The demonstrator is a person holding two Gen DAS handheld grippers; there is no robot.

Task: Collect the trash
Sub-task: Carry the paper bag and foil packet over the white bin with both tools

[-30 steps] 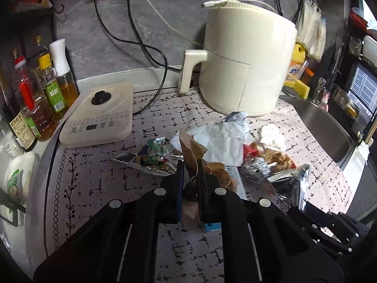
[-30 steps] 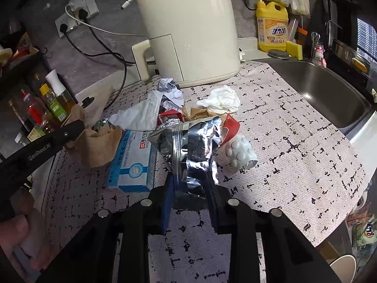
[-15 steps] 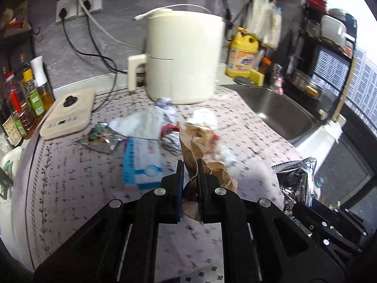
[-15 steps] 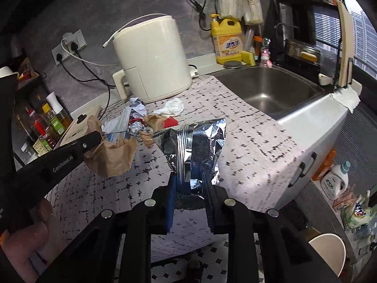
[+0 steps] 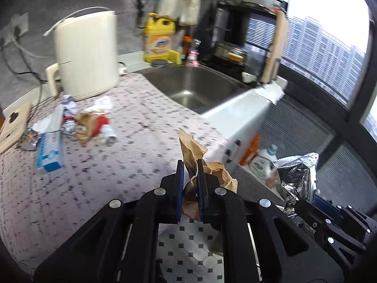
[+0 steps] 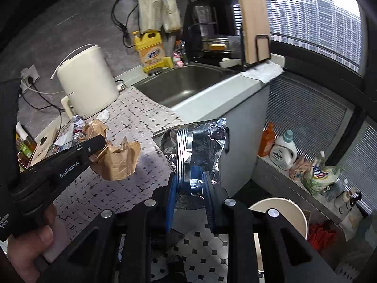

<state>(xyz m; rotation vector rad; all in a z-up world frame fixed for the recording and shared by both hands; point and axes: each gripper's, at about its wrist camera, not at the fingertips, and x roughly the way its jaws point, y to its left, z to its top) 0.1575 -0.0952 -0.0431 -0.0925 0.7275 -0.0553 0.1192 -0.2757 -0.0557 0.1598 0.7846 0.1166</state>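
Observation:
My left gripper [image 5: 189, 165] is shut on a crumpled brown paper bag [image 5: 195, 151], held in the air past the counter's front edge. In the right wrist view the same bag [image 6: 117, 160] hangs from the left gripper's black finger [image 6: 77, 152]. My right gripper [image 6: 189, 176] is shut on a silver foil snack bag [image 6: 198, 139], also lifted off the counter; it shows at the lower right of the left wrist view as a foil bag [image 5: 297, 174]. A pile of trash [image 5: 77, 122] with foil, tissue and a blue-white box [image 5: 49, 153] lies on the patterned counter mat [image 5: 132, 146].
A cream air fryer [image 5: 87, 54] stands at the back, a steel sink [image 5: 195, 87] to its right with yellow detergent [image 5: 157, 40]. A round cream bin [image 6: 280, 212] sits on the tiled floor [image 6: 202, 254] below right. Bottles [image 6: 282, 151] line a low ledge by the window.
Both grippers swung away from the counter toward the right with their bags still held. The trash pile shifted far left in view, and the floor, bin and window came into sight.

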